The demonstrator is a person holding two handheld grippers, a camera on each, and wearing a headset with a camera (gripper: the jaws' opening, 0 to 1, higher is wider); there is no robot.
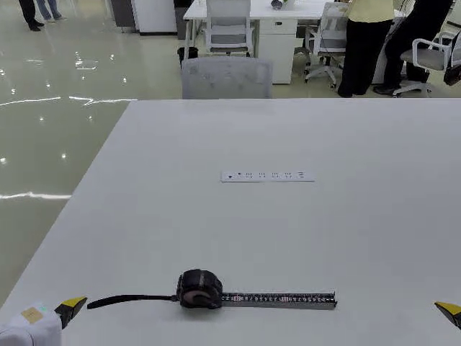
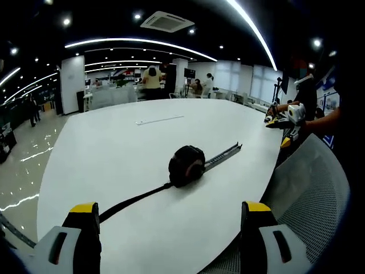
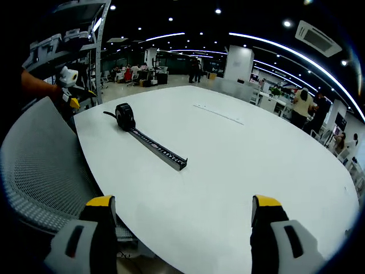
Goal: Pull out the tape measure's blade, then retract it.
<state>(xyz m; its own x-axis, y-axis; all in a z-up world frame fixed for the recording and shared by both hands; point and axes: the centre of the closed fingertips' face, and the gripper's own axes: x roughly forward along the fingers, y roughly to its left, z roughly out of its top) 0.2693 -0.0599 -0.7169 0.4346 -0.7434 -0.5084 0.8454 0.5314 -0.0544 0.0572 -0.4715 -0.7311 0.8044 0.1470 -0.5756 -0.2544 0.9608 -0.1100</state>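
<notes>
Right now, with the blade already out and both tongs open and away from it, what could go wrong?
Nothing holds the tape measure: the left tongs and the right tongs are open and apart from it, so it might slide when the blade retracts. The blade lies far out and may whip back fast. The loose strap trails towards the left tongs and could catch on them.

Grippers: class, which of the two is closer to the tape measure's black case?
The left gripper: it sits just off the free end of the strap leading to the case. The right gripper sits well beyond the tip of the extended blade.
</notes>
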